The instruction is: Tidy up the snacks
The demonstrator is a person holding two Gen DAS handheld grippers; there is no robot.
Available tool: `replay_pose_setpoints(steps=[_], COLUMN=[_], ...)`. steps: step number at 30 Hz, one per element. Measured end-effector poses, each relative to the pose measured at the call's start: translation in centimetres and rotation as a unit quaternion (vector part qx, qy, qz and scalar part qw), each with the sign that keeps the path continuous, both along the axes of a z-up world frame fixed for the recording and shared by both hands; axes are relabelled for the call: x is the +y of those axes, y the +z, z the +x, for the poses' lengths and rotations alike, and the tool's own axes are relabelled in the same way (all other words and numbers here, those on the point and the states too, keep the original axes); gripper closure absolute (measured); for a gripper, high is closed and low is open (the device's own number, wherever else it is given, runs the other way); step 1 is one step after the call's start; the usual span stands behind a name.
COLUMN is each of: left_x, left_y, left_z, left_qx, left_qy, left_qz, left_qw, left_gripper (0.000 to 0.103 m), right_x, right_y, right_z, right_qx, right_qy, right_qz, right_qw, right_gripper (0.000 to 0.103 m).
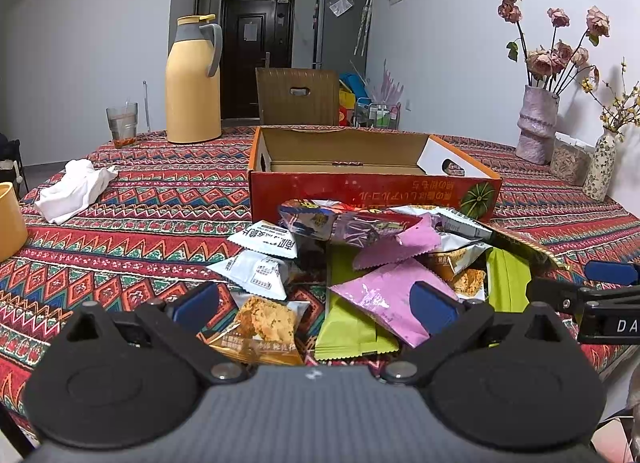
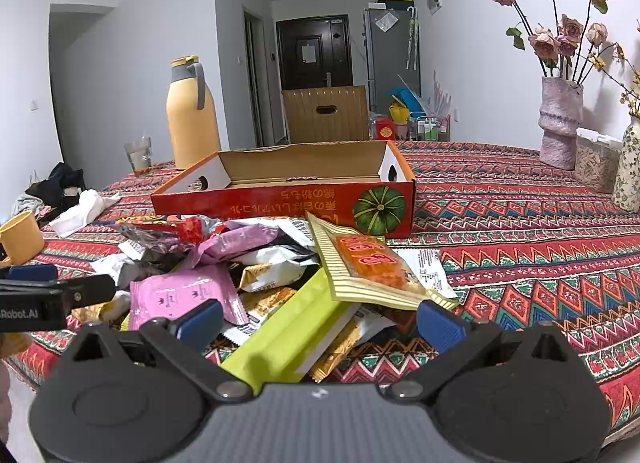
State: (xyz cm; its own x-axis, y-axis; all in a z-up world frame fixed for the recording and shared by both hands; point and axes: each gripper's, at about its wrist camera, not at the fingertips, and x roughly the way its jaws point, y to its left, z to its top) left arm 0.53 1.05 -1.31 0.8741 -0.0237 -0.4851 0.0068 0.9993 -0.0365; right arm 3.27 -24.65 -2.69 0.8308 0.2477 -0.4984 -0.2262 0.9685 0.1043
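A heap of snack packets lies on the patterned tablecloth in front of an empty red cardboard box [image 1: 360, 187] with a pumpkin picture. My left gripper [image 1: 316, 303] is open and low over the heap's near side. An orange-brown packet [image 1: 264, 327], a green packet [image 1: 352, 327] and a pink packet [image 1: 384, 299] lie between its blue pads, none gripped. My right gripper [image 2: 320, 323] is also open, astride a long green packet [image 2: 288, 339]. Just beyond it rests a striped packet with an orange window [image 2: 368, 267]. The box [image 2: 280, 199] stands behind.
A yellow thermos jug [image 1: 194, 83] and a glass [image 1: 122, 125] stand at the back left. Near the left edge are a white cloth [image 1: 74, 189] and a yellow cup [image 1: 10, 219]. Flower vases [image 1: 536, 127] and a clear container [image 1: 568, 159] line the right. A chair [image 1: 298, 97] stands behind the table.
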Motion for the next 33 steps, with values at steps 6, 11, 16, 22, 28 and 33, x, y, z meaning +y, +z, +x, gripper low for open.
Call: replay_pose_setpoints(steps=[6, 11, 16, 22, 28, 33], left_x=[0.00, -0.01, 0.01, 0.04, 0.04, -0.02], left_y=[0.00, -0.04, 0.00, -0.01, -0.05, -0.38], left_z=[0.00, -0.02, 0.00, 0.00, 0.00, 0.02], left_qx=[0.000, 0.000, 0.000, 0.000, 0.001, 0.002], left_qy=[0.000, 0.000, 0.000, 0.000, 0.001, 0.001], left_qz=[0.000, -0.001, 0.000, 0.000, 0.000, 0.000], left_qw=[1.0000, 1.0000, 1.0000, 1.0000, 1.0000, 1.0000], left_gripper=[0.000, 0.000, 0.000, 0.000, 0.000, 0.000], right_x=[0.00, 0.00, -0.02, 0.00, 0.10, 0.20], right_y=[-0.03, -0.04, -0.07, -0.11, -0.31, -0.50], right_z=[0.01, 0.03, 0.03, 0.04, 0.04, 0.12], right_qx=[0.000, 0.000, 0.000, 0.000, 0.002, 0.002], right_qy=[0.000, 0.000, 0.000, 0.000, 0.000, -0.001], right_qz=[0.000, 0.000, 0.000, 0.000, 0.000, -0.003], right_qw=[1.000, 1.000, 1.000, 1.000, 1.000, 1.000], right_gripper=[0.000, 0.000, 0.000, 0.000, 0.000, 0.001])
